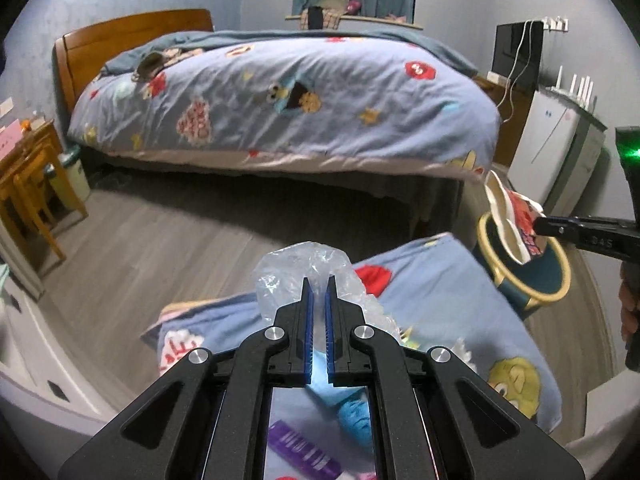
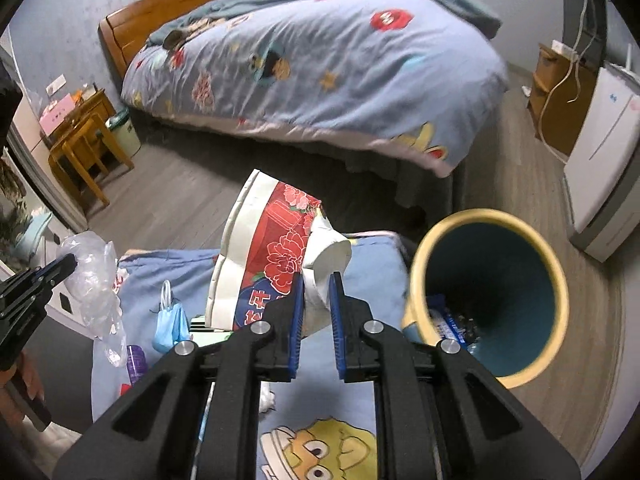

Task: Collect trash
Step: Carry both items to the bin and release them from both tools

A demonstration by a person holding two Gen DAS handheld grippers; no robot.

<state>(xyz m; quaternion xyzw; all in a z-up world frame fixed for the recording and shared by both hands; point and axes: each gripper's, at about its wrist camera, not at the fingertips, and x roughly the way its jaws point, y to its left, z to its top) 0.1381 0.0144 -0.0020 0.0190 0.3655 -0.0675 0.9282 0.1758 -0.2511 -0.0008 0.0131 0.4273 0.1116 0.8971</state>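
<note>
- The left gripper (image 1: 319, 292) has its blue-padded fingers (image 1: 307, 320) clamped on a crumpled clear plastic bag (image 1: 304, 272), held above the cartoon-print blue cloth surface (image 1: 440, 320).
- On that cloth lie a light-blue face mask (image 2: 170, 324) and a purple tube (image 2: 136, 362), both beneath the bag.
- The right gripper (image 2: 316, 300) has its fingers pinched on a crushed red-and-white floral paper carton (image 2: 276, 256), held up beside the bin.
- The round dark-teal waste bin with a cream rim (image 2: 492, 296) stands on the grey wood floor (image 2: 520, 184) just right of the cloth's edge, mouth unobstructed, some rubbish inside.
- Open floor lies between cloth and bed (image 2: 320, 72); a white appliance (image 2: 600, 152) stands further right.
</note>
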